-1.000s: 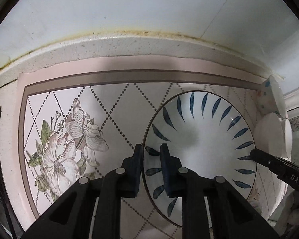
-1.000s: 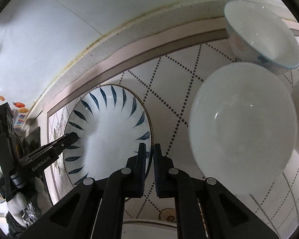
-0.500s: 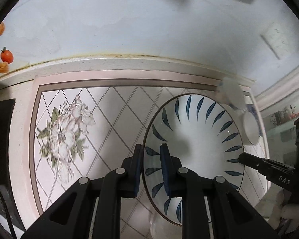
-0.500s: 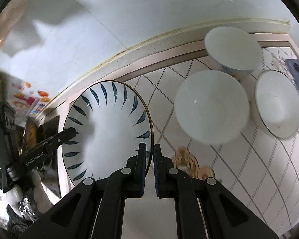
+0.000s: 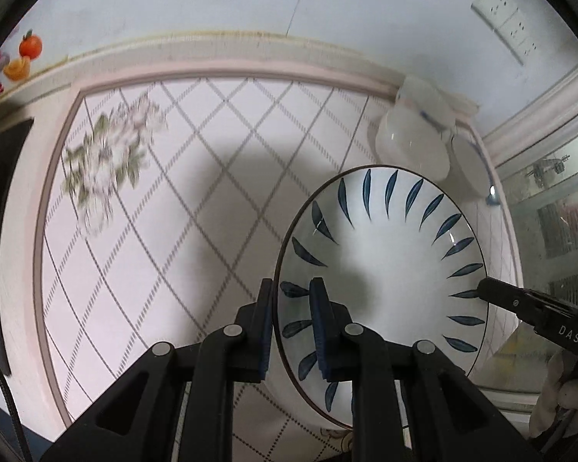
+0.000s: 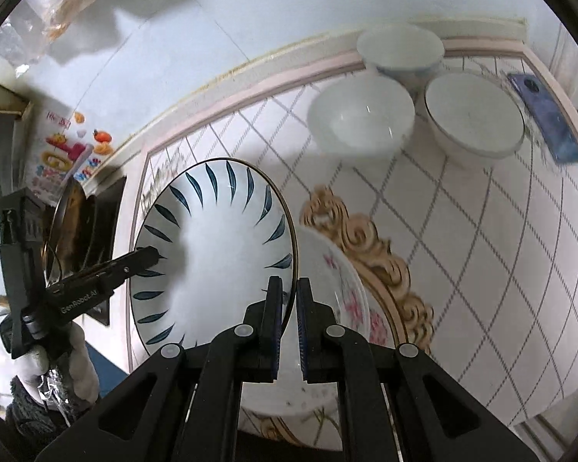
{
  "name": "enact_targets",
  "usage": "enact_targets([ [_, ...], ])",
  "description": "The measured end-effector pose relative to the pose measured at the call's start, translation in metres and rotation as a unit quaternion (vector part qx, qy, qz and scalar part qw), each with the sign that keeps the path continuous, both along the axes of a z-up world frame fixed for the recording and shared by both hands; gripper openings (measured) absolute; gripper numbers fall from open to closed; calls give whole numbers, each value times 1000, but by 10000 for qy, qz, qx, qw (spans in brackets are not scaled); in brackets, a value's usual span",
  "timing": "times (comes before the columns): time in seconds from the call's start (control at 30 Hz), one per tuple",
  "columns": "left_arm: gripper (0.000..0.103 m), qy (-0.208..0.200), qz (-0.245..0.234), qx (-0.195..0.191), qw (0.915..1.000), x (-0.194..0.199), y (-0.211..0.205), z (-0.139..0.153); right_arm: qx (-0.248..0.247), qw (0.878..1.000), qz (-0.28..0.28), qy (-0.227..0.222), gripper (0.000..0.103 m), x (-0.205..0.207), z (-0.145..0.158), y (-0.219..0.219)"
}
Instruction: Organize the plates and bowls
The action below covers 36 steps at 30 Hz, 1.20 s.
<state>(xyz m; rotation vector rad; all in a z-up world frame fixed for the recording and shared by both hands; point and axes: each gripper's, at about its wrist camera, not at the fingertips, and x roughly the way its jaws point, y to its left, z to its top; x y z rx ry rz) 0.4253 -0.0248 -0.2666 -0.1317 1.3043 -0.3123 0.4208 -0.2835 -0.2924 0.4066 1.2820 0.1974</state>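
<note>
A white plate with blue leaf marks (image 5: 389, 265) (image 6: 219, 254) is held in the air above the counter by both grippers. My left gripper (image 5: 291, 300) is shut on its left rim. My right gripper (image 6: 288, 296) is shut on its right rim. Under the plate lies a white plate with pink flowers (image 6: 339, 292). Three white bowls stand at the back of the counter: a plain one (image 6: 360, 117), a gold-rimmed one (image 6: 474, 115) and a blue-patterned one (image 6: 400, 52). The bowls also show in the left wrist view (image 5: 412, 142).
The counter is covered by a patterned mat (image 5: 196, 177) and ends at a white wall. A blue phone (image 6: 547, 115) lies at the right edge. A pan on a dark stove (image 6: 77, 231) is at the left. A glass cabinet (image 5: 551, 208) is on the right.
Both grippers have lifted the blue-leaf plate up and pulled back from the wall. More of the counter shows, and the pink-flower plate has come into view beneath.
</note>
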Motion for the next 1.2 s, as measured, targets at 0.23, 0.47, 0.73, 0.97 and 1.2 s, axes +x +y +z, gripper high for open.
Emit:
enact_targets([
  [0.23,16,141,-44,286,9995,-15,-15,-27,-190,9996,120,196,9,-17,-39,-1],
  [0.47,16,227,-36,507,9985,-21,-20,-42,-148,9993,147,301,9,-21,-61,-2],
  [0.73,16,171,55,726,9972,-25,-28,-45,-96,9992,233,319,9,-26,-71,-6],
  [0.97,16,122,214,832,9962,-30,-32,-49,-69,9991,333,260,9,-26,-73,-8],
  [1.2,17,370,480,713,9956,-30,-31,-55,84,9989,293,355,12,-24,-71,-13],
])
